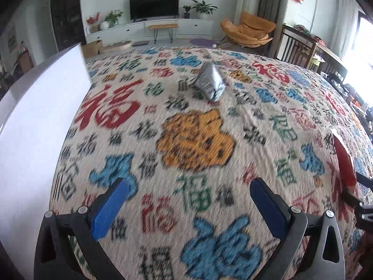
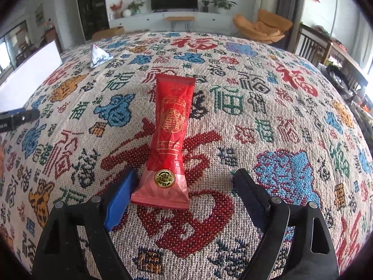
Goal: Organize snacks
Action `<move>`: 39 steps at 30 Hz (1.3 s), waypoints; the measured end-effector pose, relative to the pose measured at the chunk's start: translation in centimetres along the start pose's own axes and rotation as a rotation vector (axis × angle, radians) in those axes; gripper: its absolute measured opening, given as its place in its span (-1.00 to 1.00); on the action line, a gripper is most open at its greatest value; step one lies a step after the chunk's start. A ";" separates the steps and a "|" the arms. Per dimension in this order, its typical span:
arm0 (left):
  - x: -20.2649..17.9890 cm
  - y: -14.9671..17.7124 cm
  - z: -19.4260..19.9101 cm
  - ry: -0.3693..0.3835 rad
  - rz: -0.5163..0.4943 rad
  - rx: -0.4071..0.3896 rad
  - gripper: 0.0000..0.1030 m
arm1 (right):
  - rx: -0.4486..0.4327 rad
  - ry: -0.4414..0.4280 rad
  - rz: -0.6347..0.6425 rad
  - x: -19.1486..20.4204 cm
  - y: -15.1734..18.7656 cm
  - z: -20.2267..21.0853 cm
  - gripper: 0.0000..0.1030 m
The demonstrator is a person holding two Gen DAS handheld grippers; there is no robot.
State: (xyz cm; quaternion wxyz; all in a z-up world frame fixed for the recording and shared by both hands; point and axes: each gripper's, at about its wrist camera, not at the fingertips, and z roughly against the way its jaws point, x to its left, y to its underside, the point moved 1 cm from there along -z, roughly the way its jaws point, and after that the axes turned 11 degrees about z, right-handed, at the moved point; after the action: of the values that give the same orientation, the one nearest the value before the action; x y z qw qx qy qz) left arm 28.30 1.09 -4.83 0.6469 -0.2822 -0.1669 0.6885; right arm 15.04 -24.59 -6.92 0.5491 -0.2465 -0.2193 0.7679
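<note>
A long red snack packet [image 2: 171, 135] with gold print lies on the patterned tablecloth [image 2: 256, 116]. Its near end sits between the fingers of my right gripper [image 2: 186, 193], which is open around it. The packet also shows at the right edge of the left wrist view [image 1: 343, 161]. A silver triangular snack pouch [image 1: 209, 82] lies farther off on the cloth, also seen in the right wrist view [image 2: 99, 56]. My left gripper [image 1: 188, 198] is open and empty above the cloth, well short of the silver pouch.
A white box [image 1: 39, 121] stands at the table's left side, also in the right wrist view [image 2: 30, 74]. Beyond the table are a TV unit [image 1: 153, 26], an orange chair [image 1: 249, 31] and a wooden chair [image 1: 298, 49].
</note>
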 end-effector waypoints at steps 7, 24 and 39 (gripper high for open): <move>-4.6 -8.2 -7.6 -0.030 -0.105 0.032 0.97 | 0.000 0.000 0.000 0.0 0.0 0.0 0.70; -1.3 -4.5 -0.6 0.112 -0.032 -0.039 -0.58 | 0.000 0.001 0.000 0.0 0.0 0.0 0.70; 1.0 11.1 6.0 0.001 -0.056 0.016 0.77 | 0.000 0.002 0.001 0.0 0.0 0.0 0.70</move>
State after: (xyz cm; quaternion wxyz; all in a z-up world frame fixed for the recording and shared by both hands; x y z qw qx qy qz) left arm 15.85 1.69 -6.88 0.6681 -0.2725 -0.1690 0.6715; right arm 15.09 -24.60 -6.93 0.5491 -0.2472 -0.2188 0.7678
